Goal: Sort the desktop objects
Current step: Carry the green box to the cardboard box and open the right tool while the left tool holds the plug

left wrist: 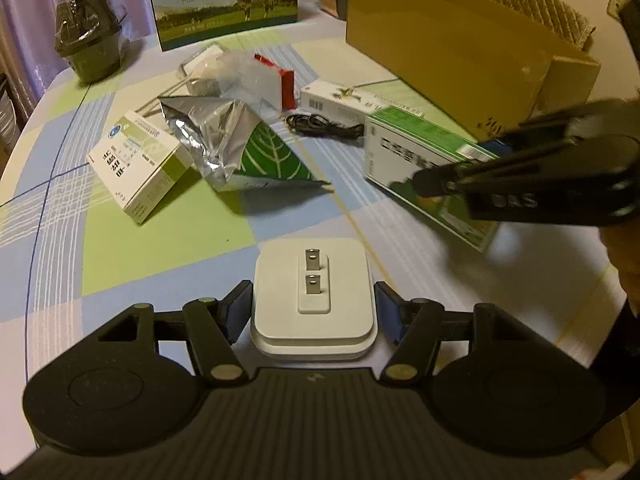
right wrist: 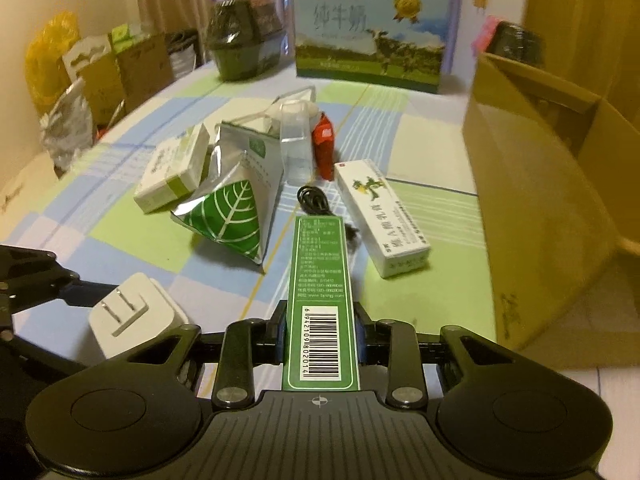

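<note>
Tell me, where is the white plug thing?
The white plug adapter sits between the left gripper fingers, prongs up, low in the left wrist view. In the right wrist view it shows at lower left, near the leaf-print foil pouch.

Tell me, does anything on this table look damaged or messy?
Yes. The silver foil pouch with the green leaf in the middle of the table is torn open and crumpled, leaning against the white and green box. A black cable lies loosely coiled beside it. Nothing looks spilled.
</note>
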The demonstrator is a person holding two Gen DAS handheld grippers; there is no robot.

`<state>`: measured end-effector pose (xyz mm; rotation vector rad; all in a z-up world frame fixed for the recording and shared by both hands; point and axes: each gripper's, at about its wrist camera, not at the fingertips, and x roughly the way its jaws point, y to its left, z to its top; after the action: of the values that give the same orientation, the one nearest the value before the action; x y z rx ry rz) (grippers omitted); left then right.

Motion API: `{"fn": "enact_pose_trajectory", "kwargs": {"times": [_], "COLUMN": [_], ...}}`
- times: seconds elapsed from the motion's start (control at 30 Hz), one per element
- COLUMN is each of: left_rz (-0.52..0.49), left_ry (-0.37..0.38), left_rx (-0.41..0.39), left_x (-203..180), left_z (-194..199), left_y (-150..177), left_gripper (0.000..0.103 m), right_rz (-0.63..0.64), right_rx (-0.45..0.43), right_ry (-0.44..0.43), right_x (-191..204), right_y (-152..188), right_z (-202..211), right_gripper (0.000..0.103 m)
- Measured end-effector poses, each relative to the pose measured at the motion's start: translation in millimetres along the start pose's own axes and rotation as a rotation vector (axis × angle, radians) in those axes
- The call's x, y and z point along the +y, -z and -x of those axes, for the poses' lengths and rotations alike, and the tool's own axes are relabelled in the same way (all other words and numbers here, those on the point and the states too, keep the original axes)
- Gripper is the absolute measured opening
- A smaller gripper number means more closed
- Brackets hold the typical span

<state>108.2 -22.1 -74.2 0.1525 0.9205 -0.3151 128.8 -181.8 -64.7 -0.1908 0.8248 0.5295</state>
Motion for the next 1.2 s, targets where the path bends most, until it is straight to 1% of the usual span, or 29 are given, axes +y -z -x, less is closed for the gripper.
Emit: {"fn": "enact_pose_trajectory", "kwargs": {"times": [0.17, 0.27, 0.33, 0.47, 0.63, 0.77, 0.93, 1.07, 1.2], "left_rz": [-0.018, -0.026, -0.039, -0.063, -0.099, -0.135, -0.173, -0.210, -0.207], "left_ry": [0.004, 0.018, 0.030, 0.062, 0.115, 0.142, 0.163, 0.172, 0.177], "left_rx": [-0.024, -0.041, -0.056, -0.108, -0.182, -0.230, -0.251, -0.248, -0.222], "left_x": [-14, -26, -37, -62, -97, -126, -160, -180, -189], "left_z": [13, 20, 24, 31, 35, 31, 12, -9, -30], "left_y": [-6, -14, -23, -54, -106, -148, -188, -206, -215], "left_gripper": [0.060, 0.060, 0.060, 0.060, 0.060, 0.060, 0.060, 0.060, 0.060], "right_rz": [-0.049, -0.060, -0.072, -0.098, -0.137, -0.149, -0.183, -0.211, -0.235], "right_rx": [-0.039, -0.083, -0.128, -0.226, -0.302, -0.326, -0.316, -0.303, -0.286], "right_ry": [0.004, 0.025, 0.041, 0.089, 0.161, 0.223, 0.245, 0.243, 0.233], "right_x": [-8, -15, -25, -52, -103, -143, -184, -209, -224], "right_y": [9, 9, 3, -16, -44, -60, -69, -66, -64], "right_z": [39, 66, 86, 124, 153, 157, 143, 135, 123], "right_gripper": [0.027, 0.027, 0.027, 0.027, 0.027, 0.027, 0.027, 0.027, 0.027]}}
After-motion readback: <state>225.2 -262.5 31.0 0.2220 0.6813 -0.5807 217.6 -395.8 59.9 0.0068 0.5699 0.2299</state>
